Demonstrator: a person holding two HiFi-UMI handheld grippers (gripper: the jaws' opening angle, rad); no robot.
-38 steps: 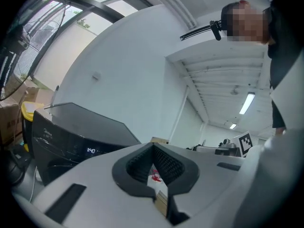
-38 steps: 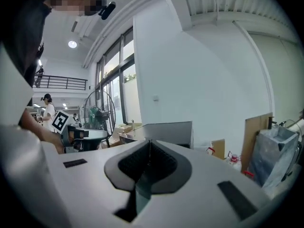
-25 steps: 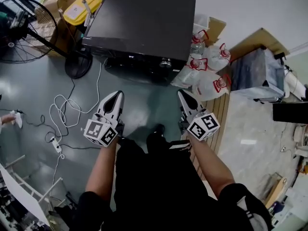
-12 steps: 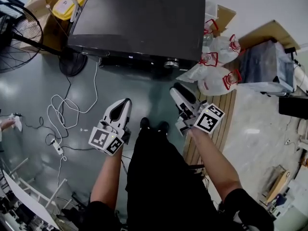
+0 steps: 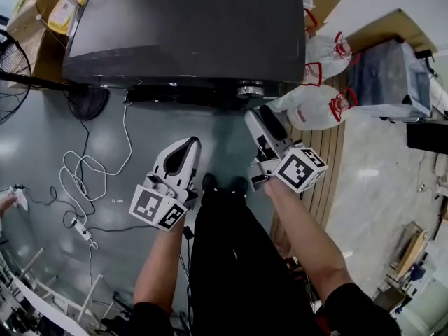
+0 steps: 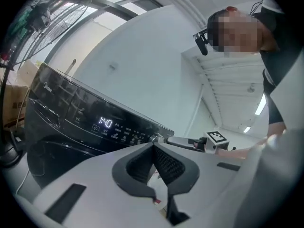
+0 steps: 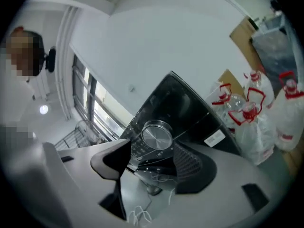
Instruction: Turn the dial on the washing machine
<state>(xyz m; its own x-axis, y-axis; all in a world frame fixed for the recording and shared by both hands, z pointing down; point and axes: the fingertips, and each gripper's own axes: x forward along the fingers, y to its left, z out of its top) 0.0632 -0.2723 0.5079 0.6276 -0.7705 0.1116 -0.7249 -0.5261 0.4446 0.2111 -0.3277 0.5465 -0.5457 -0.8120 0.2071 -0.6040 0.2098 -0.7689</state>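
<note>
- Now the washing machine (image 5: 189,26), a dark front-loader, fills the top of the head view, and its silver dial (image 5: 250,89) sits at the right end of its front control panel.
- The right gripper (image 5: 257,120) is held just in front of the washing machine's right end and points at the dial. Its tips are near the dial but clear of it.
- In the right gripper view the jaws stand wide apart and have just been opening. The dial's round face shows in the gap ahead of them. Neither pad presses on it, and nothing is held.
- The left gripper (image 5: 189,145) hangs in front of the washing machine's middle, farther from the panel than the right gripper.
- Its jaws are closed pad against pad, with nothing between them.
- The lit display (image 6: 105,123) on the washing machine's panel reads 1:40, left of the dial.
- White bags (image 5: 315,107) with red handles are heaped against the washing machine's right side, on a slatted wooden pallet (image 5: 325,180).
- A fan's round base (image 5: 87,102) stands at the washing machine's left front corner, and a white cable (image 5: 77,173) loops over the grey floor in front of that side.
- Cardboard boxes (image 5: 31,23) are stacked beyond the washing machine's left side.
</note>
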